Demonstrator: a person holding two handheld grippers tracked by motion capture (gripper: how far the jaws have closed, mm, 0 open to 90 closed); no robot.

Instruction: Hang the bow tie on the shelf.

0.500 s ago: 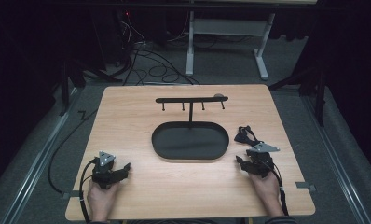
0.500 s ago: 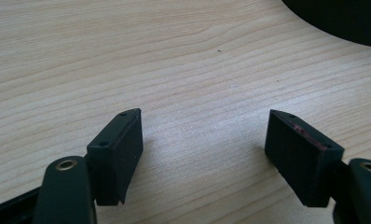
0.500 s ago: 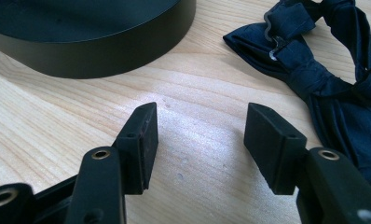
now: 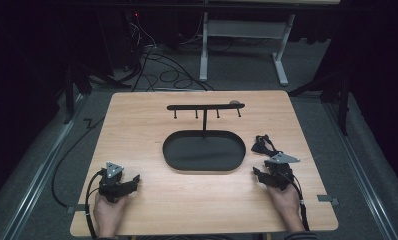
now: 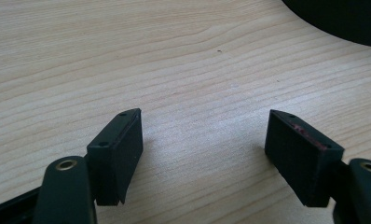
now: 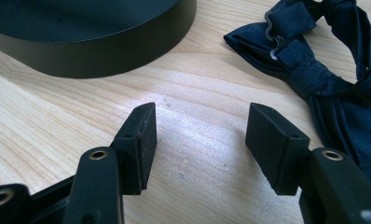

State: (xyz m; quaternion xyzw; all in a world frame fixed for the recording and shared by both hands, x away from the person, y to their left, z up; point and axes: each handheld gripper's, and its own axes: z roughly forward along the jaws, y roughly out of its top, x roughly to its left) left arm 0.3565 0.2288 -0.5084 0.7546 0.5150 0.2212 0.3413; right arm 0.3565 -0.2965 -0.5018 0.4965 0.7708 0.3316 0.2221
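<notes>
Two grippers parted and empty on a wooden table (image 4: pixel 137 125).

High view: left gripper (image 4: pixel 129 181), right gripper (image 4: pixel 259 176), oval-based black stand (image 4: pixel 204 150) between. Right gripper view: dark bow tie (image 6: pixel 323 70) just beyond its spread jaws. Left gripper view: jaws wide over bare wood.

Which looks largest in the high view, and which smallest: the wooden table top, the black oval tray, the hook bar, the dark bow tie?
1. Wooden table top, by far the largest.
2. Black oval tray.
3. Hook bar: about as long as the tray, but very thin.
4. Dark bow tie, the smallest.
</notes>
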